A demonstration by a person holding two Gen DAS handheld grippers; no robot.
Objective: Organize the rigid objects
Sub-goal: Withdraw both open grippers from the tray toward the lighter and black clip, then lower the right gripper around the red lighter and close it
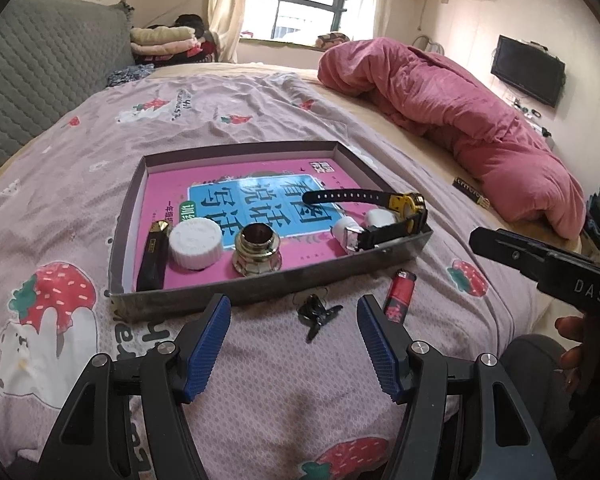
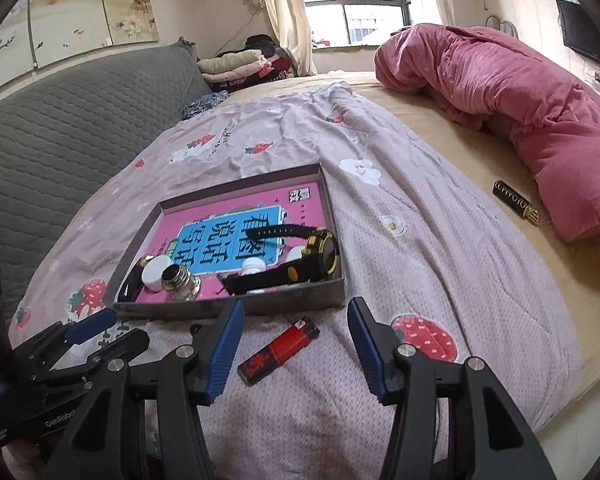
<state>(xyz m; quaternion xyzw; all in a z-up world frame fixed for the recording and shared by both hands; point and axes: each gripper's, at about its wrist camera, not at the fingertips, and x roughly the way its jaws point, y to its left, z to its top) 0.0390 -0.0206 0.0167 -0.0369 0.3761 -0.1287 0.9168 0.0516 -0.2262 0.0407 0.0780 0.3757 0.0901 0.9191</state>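
Left gripper: blue-padded fingers spread wide and released, nothing between the pads, pitched downward over the strawberry-print bedsheet, tips just short of the near wall of the shallow box. Just beyond the fingertips, a small black hair clip on the sheet, apart from both pads; beside it to the right, a red lighter, also outside the box. Right gripper: fingers likewise parted and empty, angled down at the sheet, the lighter lying tilted between and just ahead of the tips without touching either pad. Seen from the left wrist view, the right gripper's black body at the right edge with part of a hand behind it; from the right wrist view, the left gripper low at the left, jaws apart. Inside the box, on a pink and blue book: a black and yellow watch at the right end, draped over white pieces, then a metal lamp-base part, a white cap and a dark tube with gold tip along the near side. Farther right on the bed, near the pink quilt, a dark case with gold lettering.
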